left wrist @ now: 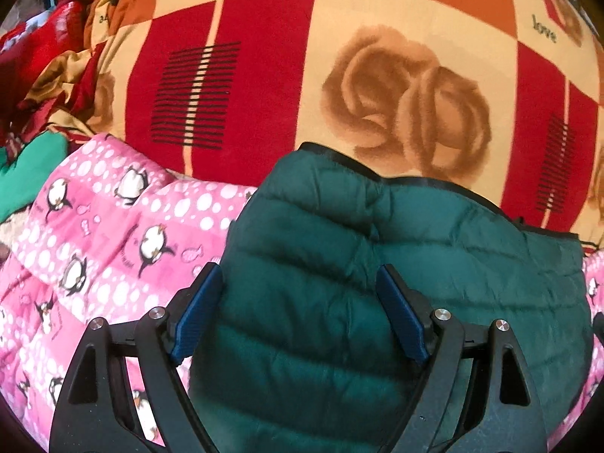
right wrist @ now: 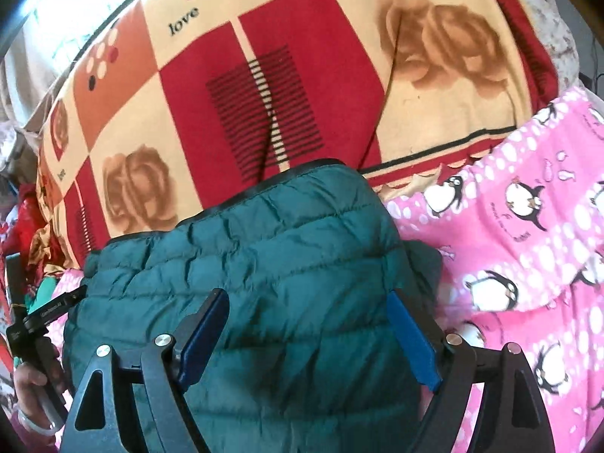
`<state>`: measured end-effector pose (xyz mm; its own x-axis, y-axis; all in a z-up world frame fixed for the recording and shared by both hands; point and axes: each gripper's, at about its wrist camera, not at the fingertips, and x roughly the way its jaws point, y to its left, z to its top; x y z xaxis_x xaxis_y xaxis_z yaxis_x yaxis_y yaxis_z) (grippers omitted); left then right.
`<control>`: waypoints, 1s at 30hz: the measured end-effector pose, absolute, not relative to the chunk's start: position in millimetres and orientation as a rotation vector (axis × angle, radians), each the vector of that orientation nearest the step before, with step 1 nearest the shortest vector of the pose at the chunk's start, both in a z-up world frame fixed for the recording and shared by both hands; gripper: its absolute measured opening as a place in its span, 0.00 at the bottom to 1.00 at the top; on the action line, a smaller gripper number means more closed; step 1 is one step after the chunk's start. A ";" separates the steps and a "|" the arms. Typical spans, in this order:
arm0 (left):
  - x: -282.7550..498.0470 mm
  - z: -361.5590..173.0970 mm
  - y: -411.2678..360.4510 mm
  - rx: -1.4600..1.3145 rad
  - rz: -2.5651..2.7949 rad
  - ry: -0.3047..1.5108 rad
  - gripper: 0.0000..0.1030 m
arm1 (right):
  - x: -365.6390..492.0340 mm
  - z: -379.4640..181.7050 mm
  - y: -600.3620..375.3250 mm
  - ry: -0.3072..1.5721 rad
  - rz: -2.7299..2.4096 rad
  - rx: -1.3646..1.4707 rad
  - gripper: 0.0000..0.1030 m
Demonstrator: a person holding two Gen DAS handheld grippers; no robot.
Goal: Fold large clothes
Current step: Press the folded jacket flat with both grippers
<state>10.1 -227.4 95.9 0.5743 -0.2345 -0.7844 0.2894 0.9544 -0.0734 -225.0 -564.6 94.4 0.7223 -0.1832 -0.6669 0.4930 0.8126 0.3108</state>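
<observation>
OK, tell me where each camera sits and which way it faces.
Left wrist: on the left gripper, looking forward over the green jacket toward the blanket; its own open jaws show.
Right wrist: on the right gripper, facing the same jacket; its open jaws show, plus the left hand at the left edge.
Shared: jacket, blanket, pink penguin cloth.
</observation>
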 end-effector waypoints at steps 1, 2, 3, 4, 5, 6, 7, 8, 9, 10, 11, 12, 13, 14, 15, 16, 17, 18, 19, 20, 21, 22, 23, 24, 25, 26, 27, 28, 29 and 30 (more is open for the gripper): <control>5.8 97.0 -225.0 0.064 -0.309 0.907 0.81 | -227.6 93.0 -562.4 0.663 -0.396 0.504 0.81; 0.6 98.3 -221.8 0.059 -0.313 0.905 0.81 | -230.4 88.7 -562.0 0.670 -0.401 0.512 0.81; -4.6 100.7 -220.2 0.055 -0.315 0.904 0.81 | -231.7 83.0 -562.6 0.693 -0.406 0.515 0.81; -7.8 100.7 -219.0 0.053 -0.316 0.905 0.81 | -231.0 78.3 -563.5 0.711 -0.410 0.512 0.81; -11.9 100.7 -217.1 0.055 -0.318 0.911 0.81 | -231.8 73.1 -563.5 0.730 -0.413 0.502 0.81; -15.7 100.4 -216.3 0.056 -0.320 0.918 0.81 | -229.3 68.3 -560.9 0.748 -0.415 0.479 0.81; -18.3 100.0 -214.9 0.056 -0.323 0.923 0.81 | -230.8 67.8 -561.9 0.752 -0.418 0.467 0.81; -21.9 100.7 -213.6 0.056 -0.326 0.924 0.81 | -230.6 69.5 -560.5 0.753 -0.423 0.458 0.81; -25.9 101.9 -212.3 0.057 -0.329 0.921 0.81 | -232.2 73.3 -560.1 0.754 -0.427 0.464 0.81; -30.5 103.4 -211.1 0.059 -0.328 0.916 0.81 | -232.4 76.0 -558.6 0.751 -0.430 0.471 0.81; -34.3 105.1 -209.9 0.059 -0.328 0.909 0.81 | -237.0 82.0 -557.2 0.738 -0.434 0.479 0.81; -37.7 106.5 -208.6 0.059 -0.329 0.903 0.81 | -240.8 86.2 -555.3 0.725 -0.433 0.484 0.81; -41.1 107.8 -206.6 0.058 -0.329 0.896 0.81 | -246.0 91.1 -553.0 0.710 -0.427 0.489 0.81; -44.1 108.7 -205.5 0.055 -0.330 0.892 0.81 | -250.7 94.8 -550.5 0.705 -0.422 0.495 0.81; -45.9 109.0 -204.3 0.053 -0.332 0.891 0.81 | -254.2 97.3 -548.3 0.702 -0.415 0.499 0.81; -48.1 109.3 -203.0 0.050 -0.335 0.892 0.81 | -256.5 98.2 -546.1 0.703 -0.409 0.501 0.81; -50.0 109.3 -201.9 0.047 -0.339 0.894 0.81 | -258.6 98.5 -543.7 0.709 -0.403 0.500 0.81; -52.1 109.1 -201.3 0.044 -0.343 0.897 0.81 | -260.5 97.6 -540.7 0.721 -0.398 0.496 0.81; -53.1 108.9 -201.0 0.044 -0.344 0.898 0.81 | -261.8 96.7 -539.0 0.729 -0.396 0.492 0.81; -54.3 108.5 -200.9 0.043 -0.345 0.900 0.81 | -262.3 96.0 -538.3 0.733 -0.396 0.488 0.81; -55.1 108.0 -200.7 0.042 -0.347 0.903 0.81 | -263.9 94.9 -536.7 0.737 -0.397 0.485 0.81; -55.7 107.7 -201.3 0.042 -0.349 0.905 0.81 | -263.7 93.2 -536.5 0.737 -0.398 0.485 0.81; -55.8 107.2 -201.3 0.042 -0.349 0.906 0.81 | -264.8 92.8 -535.8 0.736 -0.399 0.486 0.81; -55.7 106.8 -201.1 0.041 -0.347 0.907 0.81 | -264.5 92.3 -535.9 0.737 -0.399 0.486 0.81; -55.3 106.1 -201.3 0.039 -0.347 0.910 0.81 | -264.0 91.8 -536.5 0.738 -0.400 0.486 0.84; -55.0 105.4 -201.6 0.039 -0.348 0.913 0.81 | -264.1 91.6 -536.3 0.739 -0.400 0.487 0.85; -54.8 104.7 -202.0 0.039 -0.348 0.914 0.81 | -263.9 91.2 -536.4 0.741 -0.401 0.488 0.88; -54.6 104.3 -201.9 0.039 -0.348 0.915 0.81 | -263.2 90.7 -536.9 0.743 -0.402 0.488 0.88; -54.0 103.6 -202.5 0.040 -0.350 0.915 0.81 | -262.7 90.0 -537.2 0.746 -0.404 0.488 0.88; -53.4 102.9 -202.7 0.040 -0.353 0.917 0.81 | -262.1 89.3 -537.8 0.749 -0.406 0.487 0.89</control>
